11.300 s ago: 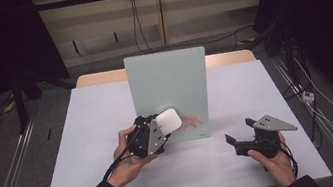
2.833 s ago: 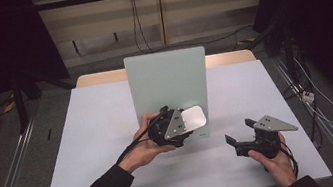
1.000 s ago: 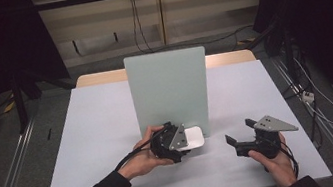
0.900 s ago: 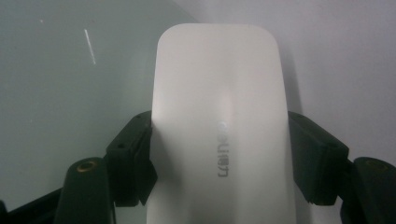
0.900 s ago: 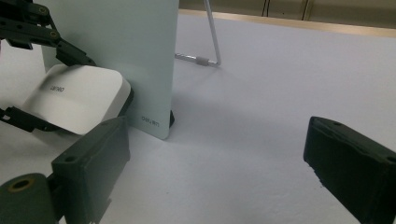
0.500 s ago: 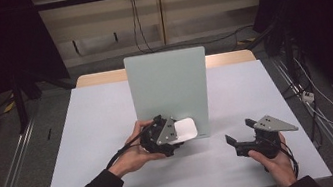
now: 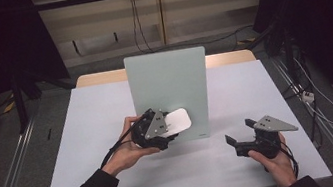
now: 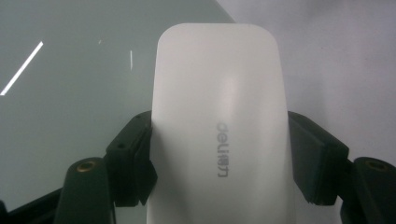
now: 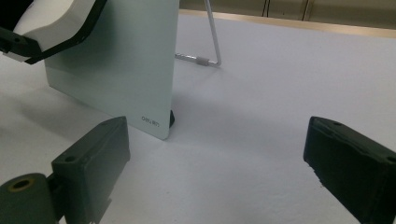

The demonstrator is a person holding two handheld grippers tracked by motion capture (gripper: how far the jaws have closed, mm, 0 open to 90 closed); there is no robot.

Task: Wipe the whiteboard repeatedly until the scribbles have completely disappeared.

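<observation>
A pale green board (image 7: 168,83) stands upright on a wire stand in the middle of the white table (image 7: 84,132). My left gripper (image 7: 171,127) is shut on a white eraser (image 7: 178,120) marked "deli" and holds it against the lower left of the board's face. In the left gripper view the eraser (image 8: 219,140) sits between both black pads, with the board (image 8: 70,93) right behind it. My right gripper (image 7: 240,131) rests low at the front right with its jaws wide apart and empty. The right gripper view (image 9: 219,158) faces the board's lower corner (image 9: 154,116), the eraser (image 9: 51,21) at top left.
The board's wire stand leg (image 9: 212,42) reaches back behind it on the table. A wooden strip (image 7: 230,58) runs along the table's far edge. Dark curtains and floor cables surround the table.
My left gripper has slid the eraser up and slightly left along the board's face over the last second. The right gripper has stayed still.
</observation>
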